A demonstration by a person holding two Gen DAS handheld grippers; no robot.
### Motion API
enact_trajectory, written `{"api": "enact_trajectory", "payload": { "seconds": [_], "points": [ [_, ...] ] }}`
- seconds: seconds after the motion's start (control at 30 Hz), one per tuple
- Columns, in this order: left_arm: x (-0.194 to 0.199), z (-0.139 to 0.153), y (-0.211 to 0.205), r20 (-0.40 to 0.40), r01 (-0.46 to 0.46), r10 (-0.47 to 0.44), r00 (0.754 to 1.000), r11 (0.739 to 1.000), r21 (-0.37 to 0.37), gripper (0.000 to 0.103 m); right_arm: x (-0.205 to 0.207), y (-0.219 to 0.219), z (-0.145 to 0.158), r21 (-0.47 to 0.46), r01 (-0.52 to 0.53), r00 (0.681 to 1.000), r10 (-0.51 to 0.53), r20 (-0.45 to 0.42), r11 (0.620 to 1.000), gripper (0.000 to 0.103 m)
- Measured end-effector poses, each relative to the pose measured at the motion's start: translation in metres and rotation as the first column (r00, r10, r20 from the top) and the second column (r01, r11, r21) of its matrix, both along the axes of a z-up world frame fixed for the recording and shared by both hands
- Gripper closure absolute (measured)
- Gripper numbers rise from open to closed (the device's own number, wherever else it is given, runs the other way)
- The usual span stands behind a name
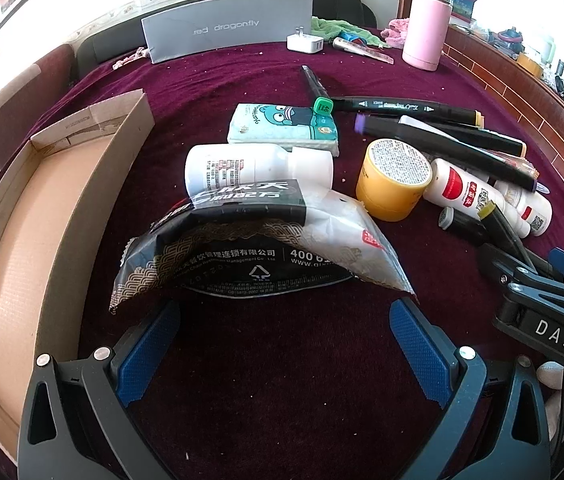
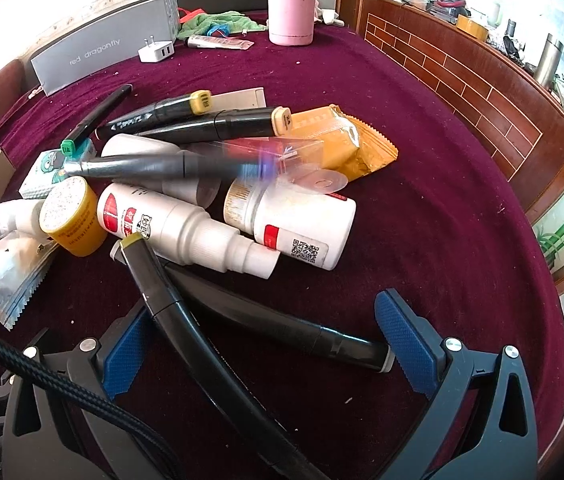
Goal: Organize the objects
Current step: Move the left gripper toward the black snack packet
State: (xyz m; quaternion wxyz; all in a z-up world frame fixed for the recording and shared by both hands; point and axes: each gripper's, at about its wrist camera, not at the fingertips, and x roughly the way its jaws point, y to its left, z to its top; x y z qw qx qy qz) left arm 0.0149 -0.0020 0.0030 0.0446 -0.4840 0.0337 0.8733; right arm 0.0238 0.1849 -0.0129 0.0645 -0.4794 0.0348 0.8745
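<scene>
A pile of objects lies on a maroon cloth. My left gripper (image 1: pixel 284 320) is open, just short of a black and clear food packet (image 1: pixel 250 248). Behind the packet lie a white bottle (image 1: pixel 258 168), a tissue pack (image 1: pixel 284 128), a yellow jar (image 1: pixel 394 180) and several black markers (image 1: pixel 422 106). My right gripper (image 2: pixel 262 320) is open, with two black markers (image 2: pixel 282 328) lying between its fingers. Ahead of it lie a spray bottle (image 2: pixel 178 226), a white bottle (image 2: pixel 298 220), the yellow jar (image 2: pixel 72 216) and an orange packet (image 2: pixel 342 144). The right gripper's body shows in the left wrist view (image 1: pixel 542 308).
An open cardboard box (image 1: pixel 42 216) lies left of the pile. At the back stand a grey "red dragonfly" box (image 1: pixel 230 28), a white charger (image 1: pixel 305 43) and a pink flask (image 1: pixel 426 26). A wooden counter (image 2: pixel 462 80) runs along the right.
</scene>
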Motion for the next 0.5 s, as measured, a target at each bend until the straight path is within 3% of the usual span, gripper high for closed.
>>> {"api": "enact_trajectory", "payload": {
  "seconds": [0.5],
  "points": [
    [-0.0047, -0.0003, 0.0027, 0.001, -0.033, 0.033, 0.999, 0.999, 0.002, 0.001, 0.0023, 0.0044, 0.0035, -0.019, -0.018, 1.0, 0.018, 0.009, 1.0, 0.001]
  ]
}}
